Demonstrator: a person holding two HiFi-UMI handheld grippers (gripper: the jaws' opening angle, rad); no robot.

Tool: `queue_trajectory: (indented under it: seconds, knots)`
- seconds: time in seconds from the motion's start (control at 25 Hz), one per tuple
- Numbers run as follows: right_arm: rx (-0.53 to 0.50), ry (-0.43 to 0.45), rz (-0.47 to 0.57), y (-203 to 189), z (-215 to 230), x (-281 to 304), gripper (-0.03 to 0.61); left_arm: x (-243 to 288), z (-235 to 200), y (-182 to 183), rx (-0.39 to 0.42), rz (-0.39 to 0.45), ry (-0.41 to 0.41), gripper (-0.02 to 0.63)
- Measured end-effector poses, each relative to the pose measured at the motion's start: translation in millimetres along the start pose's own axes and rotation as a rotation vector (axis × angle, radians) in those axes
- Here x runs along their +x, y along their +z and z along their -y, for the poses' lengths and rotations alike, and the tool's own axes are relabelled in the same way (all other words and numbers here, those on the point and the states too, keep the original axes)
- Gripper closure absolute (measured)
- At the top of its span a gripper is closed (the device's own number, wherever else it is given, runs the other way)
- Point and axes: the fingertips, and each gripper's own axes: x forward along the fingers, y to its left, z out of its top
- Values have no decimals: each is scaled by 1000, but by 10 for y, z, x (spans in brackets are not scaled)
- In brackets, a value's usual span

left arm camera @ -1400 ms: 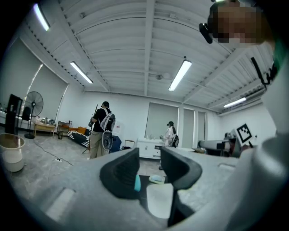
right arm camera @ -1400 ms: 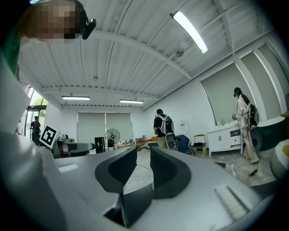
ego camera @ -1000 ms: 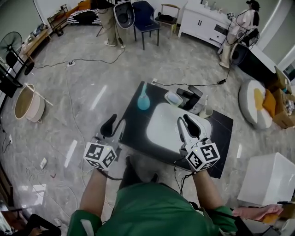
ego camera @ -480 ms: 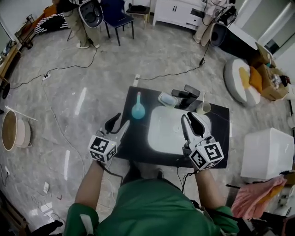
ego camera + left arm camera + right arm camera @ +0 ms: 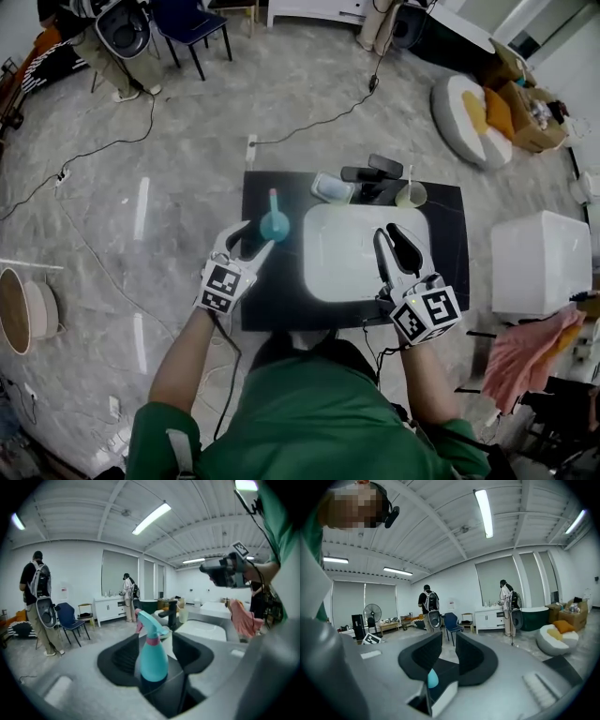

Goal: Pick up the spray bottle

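Left claw opening, teal spray bottle lined up between jaws near their ends, unpressed, upright on black countertop beside basin. My worry: shallow, off-centre closing knocks it over.

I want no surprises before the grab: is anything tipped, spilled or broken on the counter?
Nothing stands out. The spray bottle stands upright on the black countertop beside the white basin, with no spill or damage visible.
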Motion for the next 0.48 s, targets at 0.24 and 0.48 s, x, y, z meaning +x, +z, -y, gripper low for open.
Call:
queue_trajectory:
  seconds: [0.24,0.48]
  knots:
    - [23,-16,-37,-218,191,95,500,378,-17,-220,-36,-38,14,357]
    - [38,-24,-57,-345,348,115,500,556,-66,-252,-81,-16,85,356]
